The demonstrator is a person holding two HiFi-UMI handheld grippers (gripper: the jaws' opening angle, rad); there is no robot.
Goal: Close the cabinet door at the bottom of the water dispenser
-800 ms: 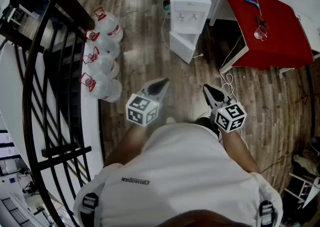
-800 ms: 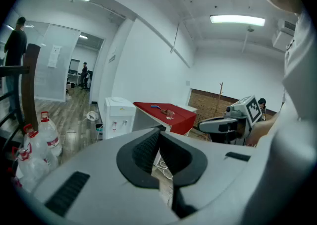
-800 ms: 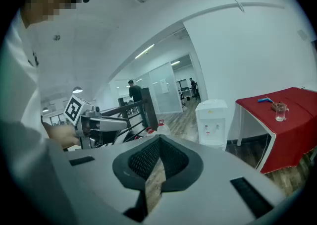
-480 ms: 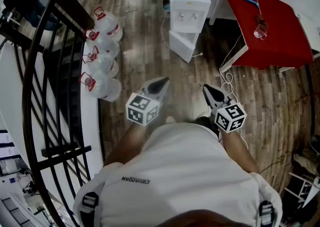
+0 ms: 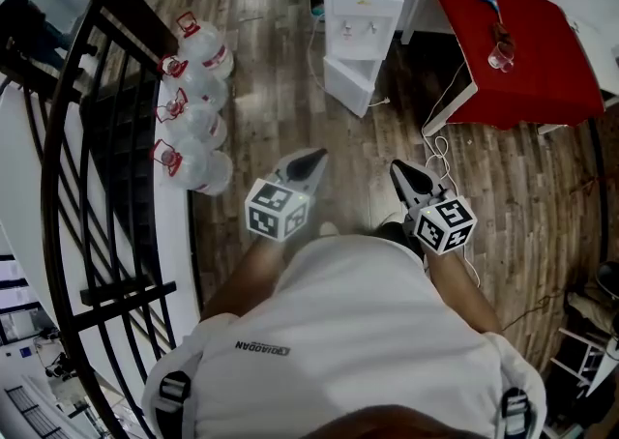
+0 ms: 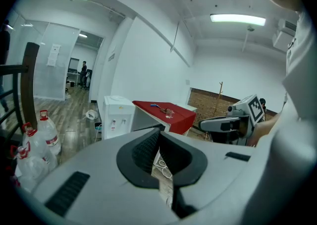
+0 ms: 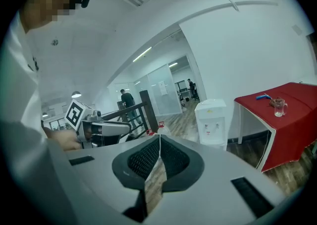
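Water dispenser [image 5: 360, 2], cabinet door [image 5: 348, 87] ajar: stood well ahead across the floor. Left gripper [image 5: 314, 159], right gripper [image 5: 398, 172]: both clenched, empty; left seemingly slightly nearer.

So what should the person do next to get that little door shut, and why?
Probably walk forward toward the water dispenser first. Its cabinet door looks swung open, but the left gripper and right gripper are held close to the person's body, far from it, jaws together and empty.
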